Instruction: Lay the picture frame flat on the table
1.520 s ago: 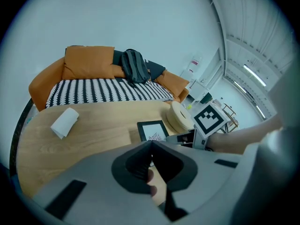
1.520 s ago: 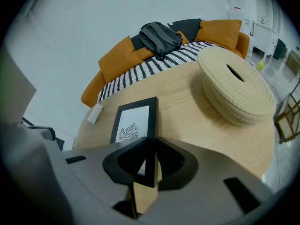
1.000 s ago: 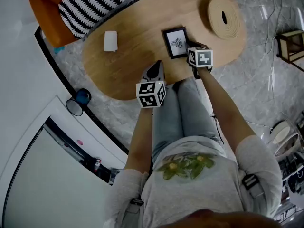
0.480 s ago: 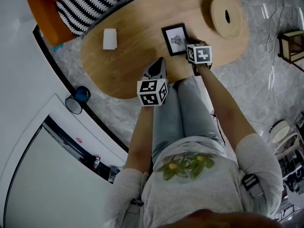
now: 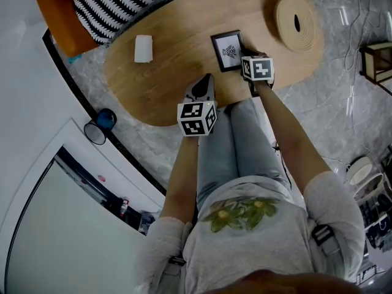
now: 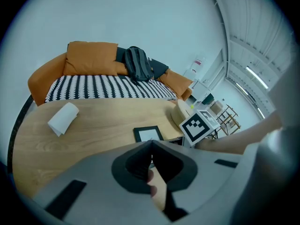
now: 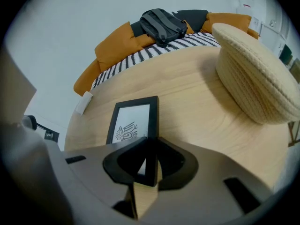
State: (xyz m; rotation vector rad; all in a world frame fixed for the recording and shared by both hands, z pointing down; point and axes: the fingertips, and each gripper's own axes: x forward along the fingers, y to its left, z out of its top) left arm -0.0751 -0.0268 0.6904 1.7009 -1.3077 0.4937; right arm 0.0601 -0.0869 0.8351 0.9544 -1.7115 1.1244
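A black picture frame (image 5: 228, 50) with a small bird-like drawing lies face up on the oval wooden table (image 5: 177, 60), near its front edge. My right gripper (image 5: 244, 58) is shut on the picture frame's (image 7: 131, 121) near right edge, and the black moulding passes between the jaws of the right gripper (image 7: 149, 143). My left gripper (image 5: 205, 79) hovers over the table's front edge, left of the frame, shut with nothing in it. In the left gripper view the frame (image 6: 147, 133) shows just beyond the left gripper (image 6: 151, 144).
A white folded roll (image 5: 143, 49) lies at the table's left. A round woven basket (image 5: 297, 22) sits at the right end, close to the frame. An orange sofa with a striped cover (image 5: 122, 2) and a dark backpack (image 7: 161, 25) stand behind the table.
The right gripper stays shut on the frame and the left gripper holds still. Only the head view has shifted slightly.
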